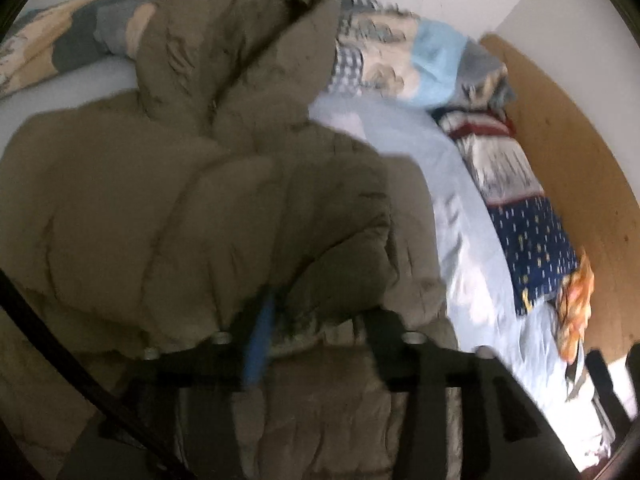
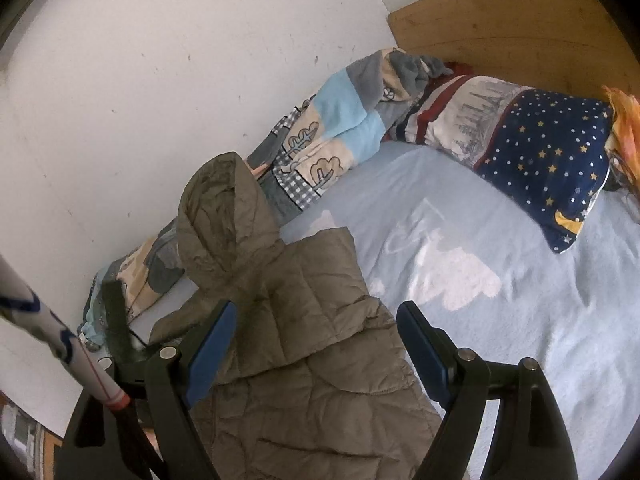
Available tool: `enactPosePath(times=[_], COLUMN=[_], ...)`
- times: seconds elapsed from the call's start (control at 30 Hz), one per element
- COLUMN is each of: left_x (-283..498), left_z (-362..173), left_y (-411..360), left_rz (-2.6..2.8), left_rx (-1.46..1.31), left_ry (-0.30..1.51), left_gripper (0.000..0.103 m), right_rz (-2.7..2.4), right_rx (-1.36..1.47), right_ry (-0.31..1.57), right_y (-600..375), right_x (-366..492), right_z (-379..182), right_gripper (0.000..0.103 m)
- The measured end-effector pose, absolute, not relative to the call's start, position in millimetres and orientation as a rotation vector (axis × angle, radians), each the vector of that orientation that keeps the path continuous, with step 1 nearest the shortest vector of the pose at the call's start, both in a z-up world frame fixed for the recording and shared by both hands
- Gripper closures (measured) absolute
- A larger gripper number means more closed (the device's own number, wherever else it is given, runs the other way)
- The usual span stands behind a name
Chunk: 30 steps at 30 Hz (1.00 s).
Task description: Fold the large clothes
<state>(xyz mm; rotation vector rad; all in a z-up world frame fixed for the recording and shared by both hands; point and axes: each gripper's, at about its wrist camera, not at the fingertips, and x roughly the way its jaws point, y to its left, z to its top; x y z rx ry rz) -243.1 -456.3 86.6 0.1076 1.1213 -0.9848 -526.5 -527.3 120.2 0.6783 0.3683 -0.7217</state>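
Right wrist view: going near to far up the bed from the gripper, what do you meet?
right gripper (open) → olive puffer jacket → its hood → patchwork blanket → wooden headboard.

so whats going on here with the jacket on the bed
A person with a handheld gripper in each hand is folding an olive puffer jacket on a bed with a light blue sheet. The left gripper is buried in a raised fold of the jacket, though the blur hides whether it is clamped. The right gripper is open above the jacket, holding nothing. The hood lies spread toward the wall, beside a patchwork blanket.
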Motion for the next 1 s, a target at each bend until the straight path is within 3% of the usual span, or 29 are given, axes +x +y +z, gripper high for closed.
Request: enactPosePath(times=[0.27,0.4,0.53,0.87,1.0], left_x=[-238,-191,-131,-80,-76], left_z=[138,145,130,70,47], left_y=[-392,-348,-305,-302,-303], left_rz=[-1.045,-0.894,-0.673,-0.568,-0.560], left_rx=[0.098,0.099,0.077,0.175,0.189], left_ry=[0.966,0.926,0.928,0.984,1.014], left_gripper=[0.037,0.036,0.036,0.036,0.027], right_rz=[-0.702,-0.661,-0.633,-0.615,-0.614], right_rx=[0.713,0.742,0.737,0.481,0.423], right_ry=[0.385,0.419,0.458,0.633,0.717], right_y=[-530,-531,-527,-521,-524], right_x=[-514,-496,-474,-387,-362], right_z=[111,99,88,54,25], right_gripper=[0.017,0.030,0.044,0.044,0.044])
